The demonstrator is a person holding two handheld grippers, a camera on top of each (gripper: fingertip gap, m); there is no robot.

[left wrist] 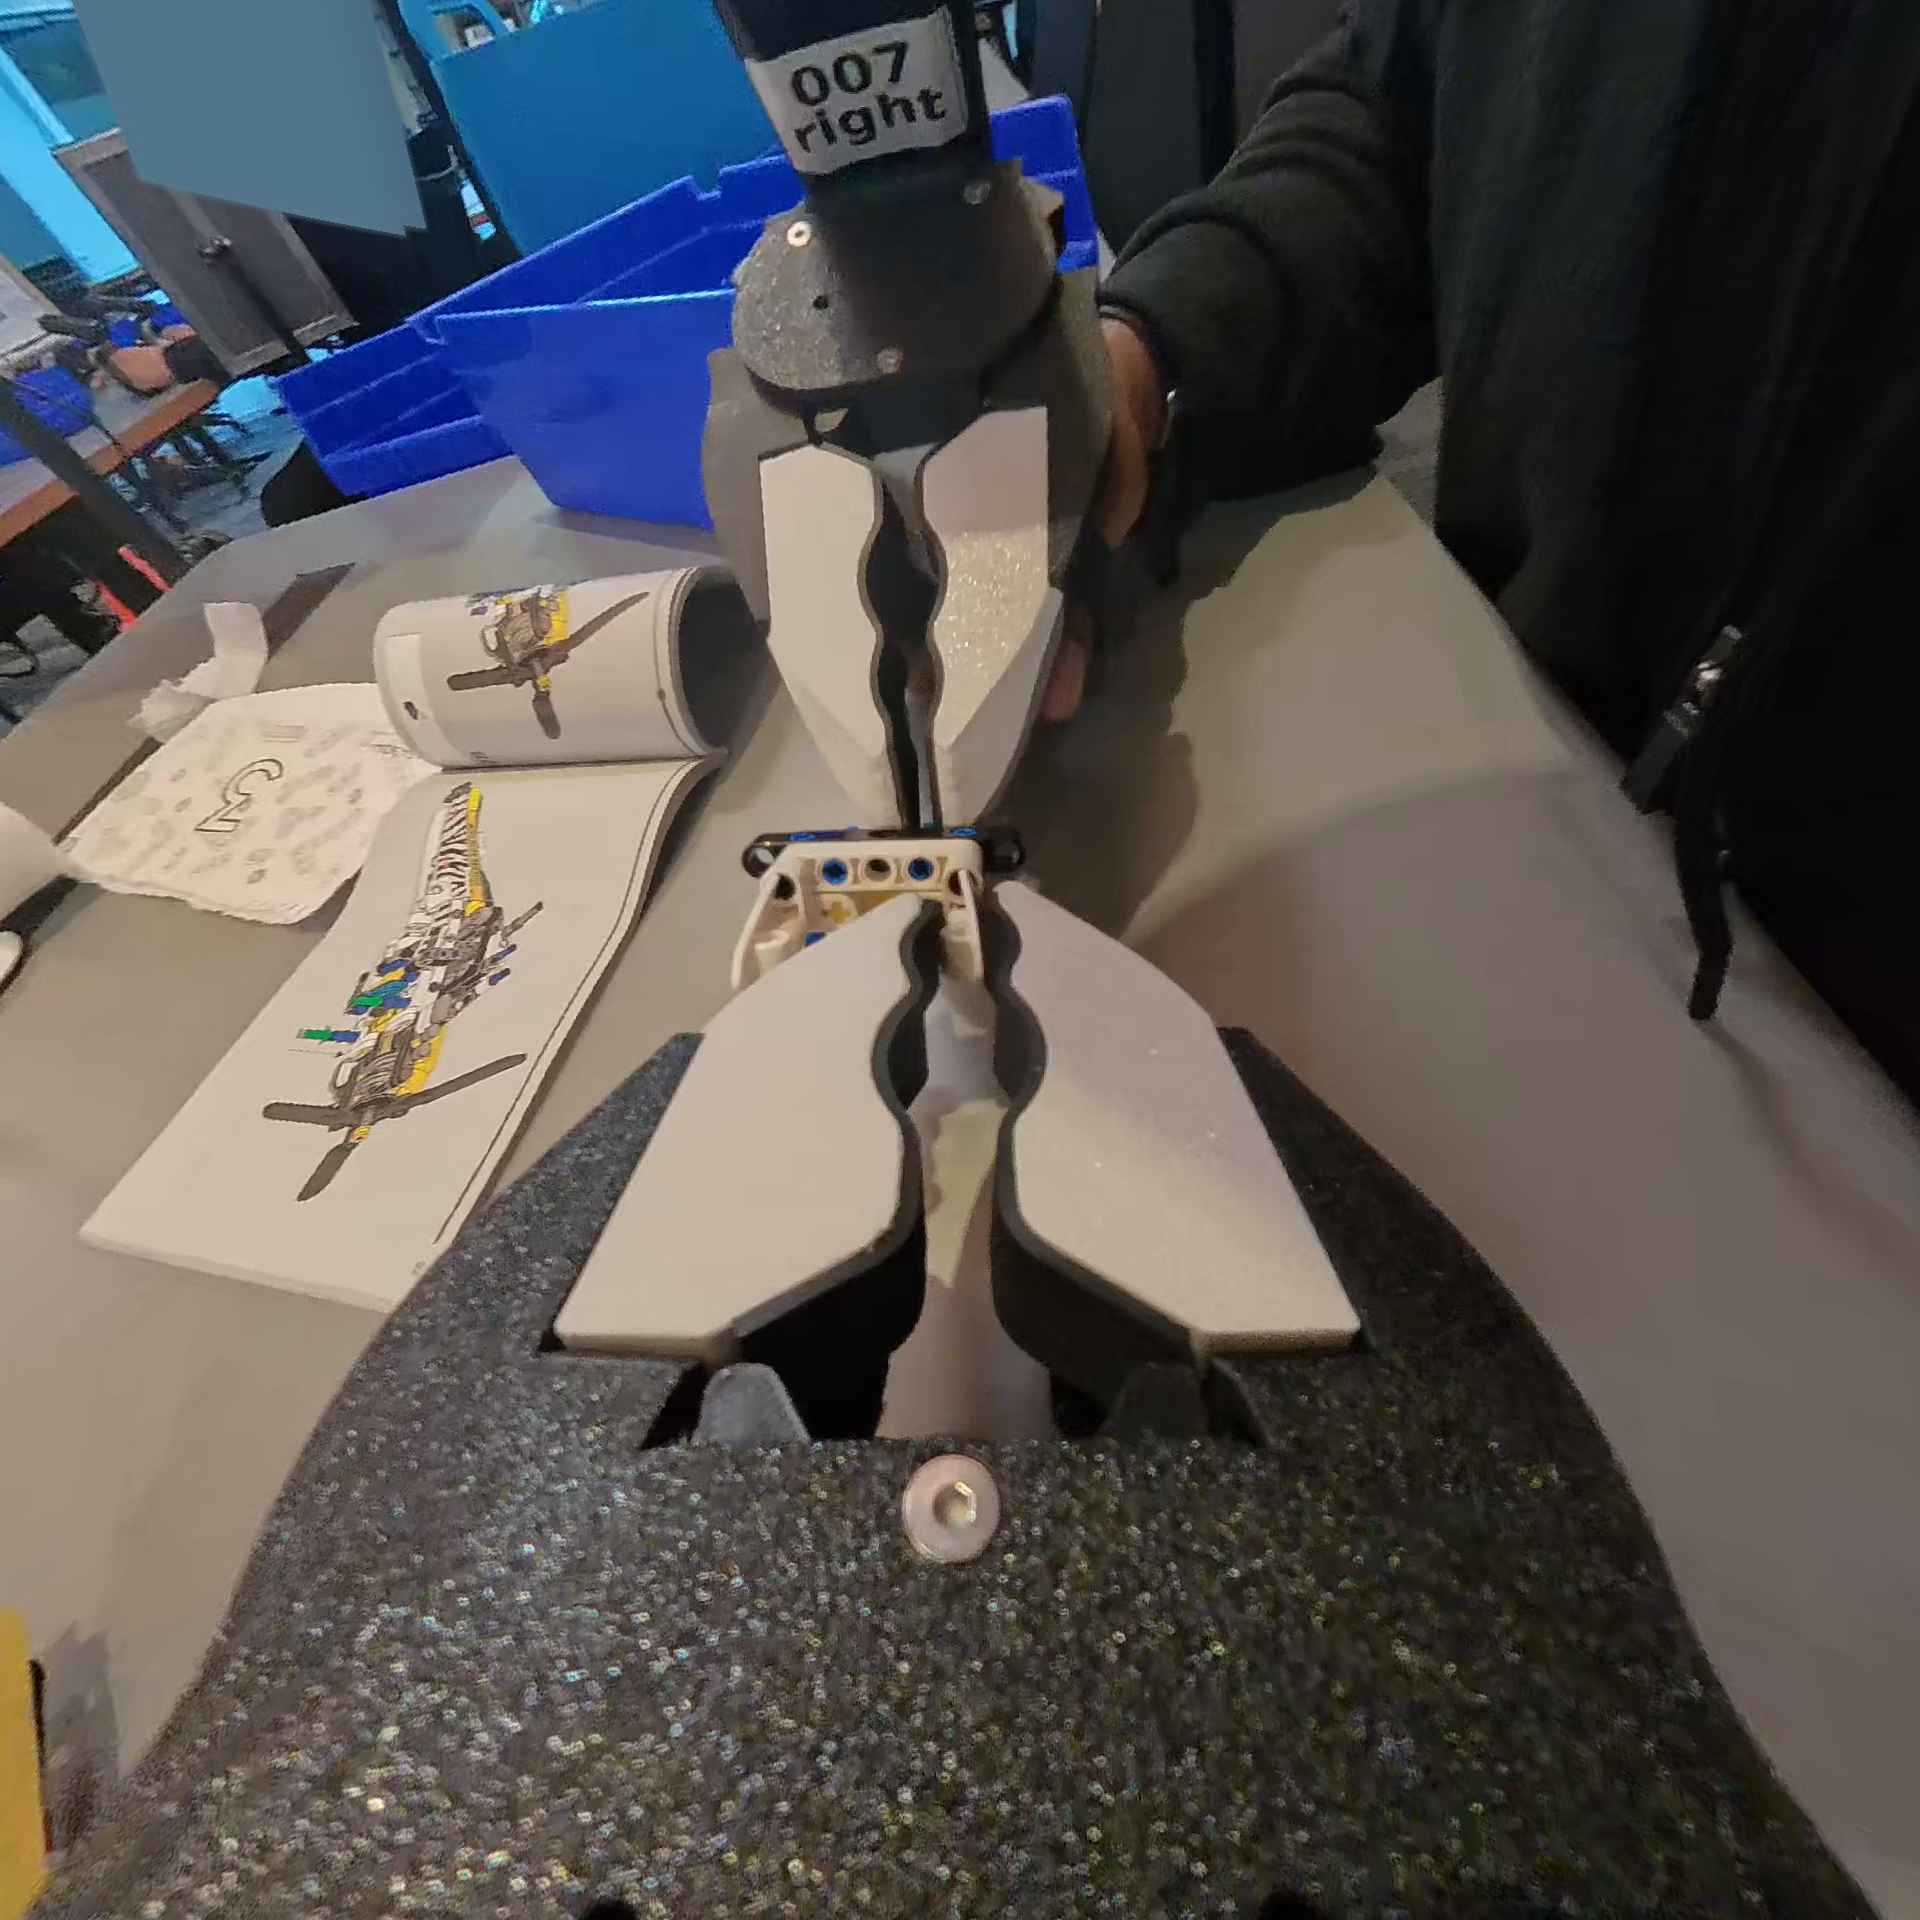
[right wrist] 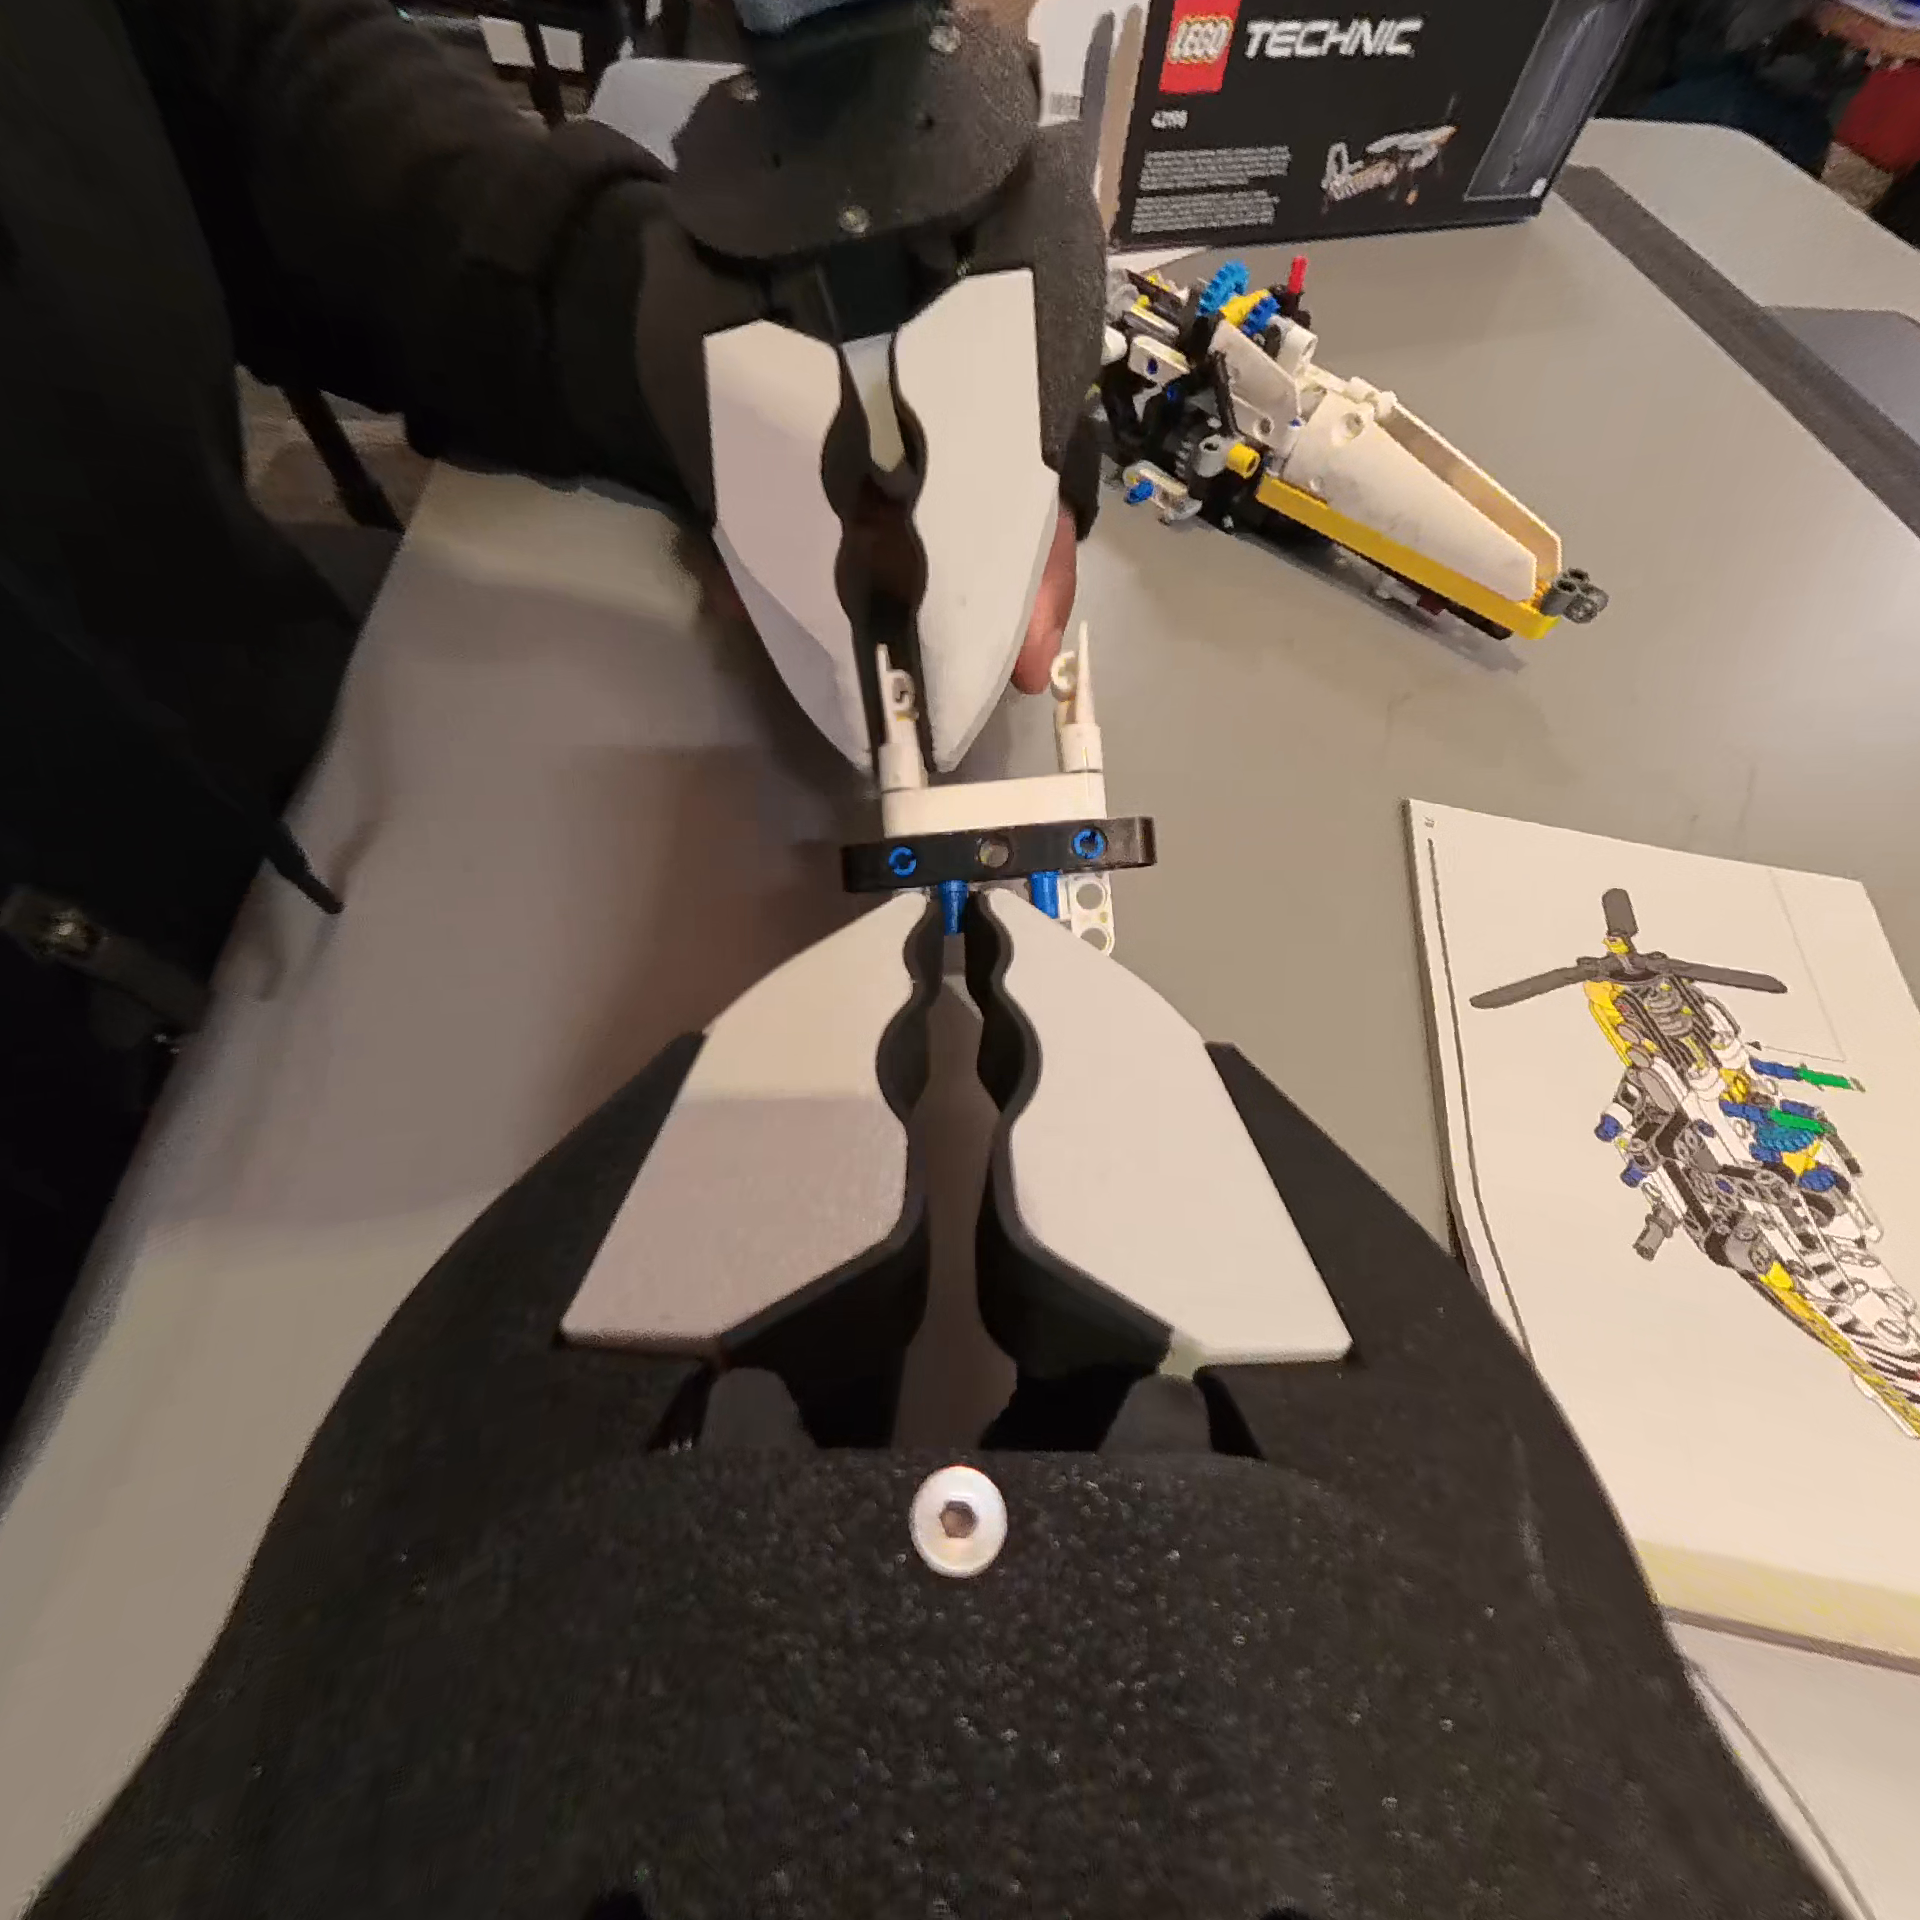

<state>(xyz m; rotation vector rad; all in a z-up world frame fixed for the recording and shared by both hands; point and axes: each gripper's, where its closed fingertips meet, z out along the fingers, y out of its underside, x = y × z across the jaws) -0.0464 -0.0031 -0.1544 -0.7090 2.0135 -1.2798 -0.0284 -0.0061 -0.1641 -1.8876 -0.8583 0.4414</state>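
Note:
A small brick assembly, a white frame (left wrist: 868, 883) pinned to a black beam (right wrist: 997, 854) with blue pins, hangs in the air between my two grippers above the grey table (right wrist: 1299, 727). My left gripper (left wrist: 961, 920) is shut on one white arm (left wrist: 960, 940) of the frame. It also shows in the right wrist view (right wrist: 896, 764), its fingers clamped on that arm (right wrist: 896, 717). My right gripper (right wrist: 954, 912) is shut on a blue pin (right wrist: 953, 906) sticking out of the black beam. It faces me in the left wrist view (left wrist: 916, 821).
An open instruction booklet (left wrist: 343, 1039) (right wrist: 1662, 1143) lies on the table. A partly built white and yellow model (right wrist: 1330, 457) and a dark box (right wrist: 1340, 114) stand at the back. Blue bins (left wrist: 582, 384) and a printed paper bag (left wrist: 229, 821) lie beyond. A dark sleeve (left wrist: 1558, 260) is close. The tips of both grippers are at nearly the same place.

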